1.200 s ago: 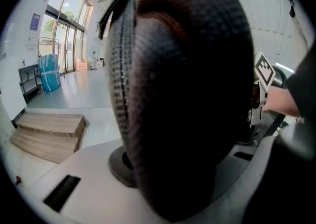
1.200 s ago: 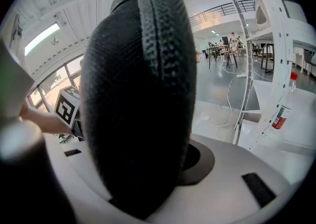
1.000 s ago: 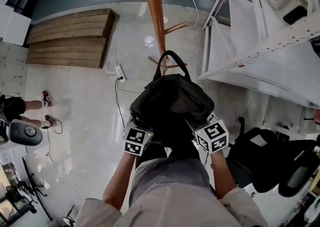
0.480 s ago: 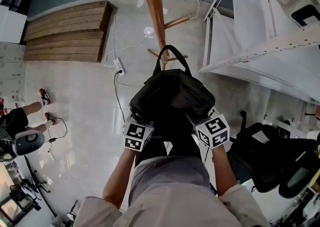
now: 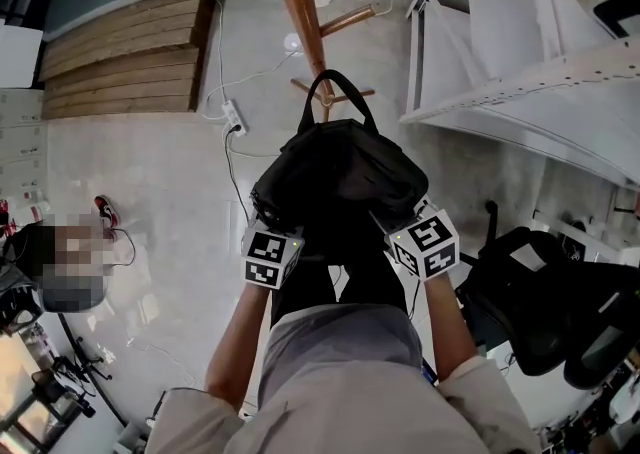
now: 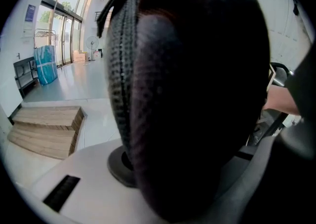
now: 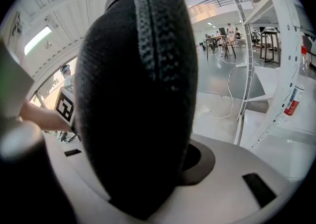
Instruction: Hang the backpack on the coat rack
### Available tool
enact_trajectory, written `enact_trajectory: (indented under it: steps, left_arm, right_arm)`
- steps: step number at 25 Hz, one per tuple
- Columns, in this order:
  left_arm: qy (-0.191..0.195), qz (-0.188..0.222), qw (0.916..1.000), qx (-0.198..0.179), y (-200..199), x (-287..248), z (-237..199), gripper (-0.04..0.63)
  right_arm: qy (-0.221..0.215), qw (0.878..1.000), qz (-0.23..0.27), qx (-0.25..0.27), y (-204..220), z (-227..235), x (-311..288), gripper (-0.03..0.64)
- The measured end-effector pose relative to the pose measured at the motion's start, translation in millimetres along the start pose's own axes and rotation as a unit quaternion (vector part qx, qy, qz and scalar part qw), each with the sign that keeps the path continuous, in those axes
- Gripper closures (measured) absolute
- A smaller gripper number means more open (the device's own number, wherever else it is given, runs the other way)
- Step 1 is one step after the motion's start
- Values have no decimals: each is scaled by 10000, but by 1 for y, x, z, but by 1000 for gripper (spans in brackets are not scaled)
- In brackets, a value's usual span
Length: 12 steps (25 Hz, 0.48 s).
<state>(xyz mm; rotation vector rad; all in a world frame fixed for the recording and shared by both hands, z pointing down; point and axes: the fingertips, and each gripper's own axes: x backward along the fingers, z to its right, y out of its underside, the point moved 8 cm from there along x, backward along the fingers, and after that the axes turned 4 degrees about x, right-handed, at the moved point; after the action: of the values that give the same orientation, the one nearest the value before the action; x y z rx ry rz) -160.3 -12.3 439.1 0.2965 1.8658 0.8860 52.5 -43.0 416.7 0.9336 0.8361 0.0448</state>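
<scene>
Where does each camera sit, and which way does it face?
Head view: on the person's head, facing steeply down at the backpack near the coat rack; forearms, torso, left claw and right claw show.
Left gripper view: on the left claw, facing along its jaws, shut on the backpack; the right forearm shows.
Right gripper view: on the right claw, likewise shut on the backpack; the left claw's marker cube shows.
Shared: all show the backpack.

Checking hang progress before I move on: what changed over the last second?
Little. The view slid up the picture; the backpack, left gripper and right gripper slid with it, with no clear shift against the coat rack. The bystander at the left moved. Unchanged: both grippers stay clamped on the backpack's sides, and its handle loop still overlaps the rack's lower pegs.
</scene>
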Motion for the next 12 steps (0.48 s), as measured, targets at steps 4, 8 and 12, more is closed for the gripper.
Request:
enact_trajectory:
  steps: [4,8,12]
  left_arm:
    - [65,-31,9998,161,3,-6,-5,460]
    - [74,-165,9996,225,7,-11,-8,459]
    - [104,-175,9996,220,8,-15,-15,459]
  right_arm:
    - [1,10000,-76,-20,4,1,-7,449]
    - [-5,9999,-145,-85,7,3,-13,449]
    - [-27,9998,-163,-108,9,5,-22,448]
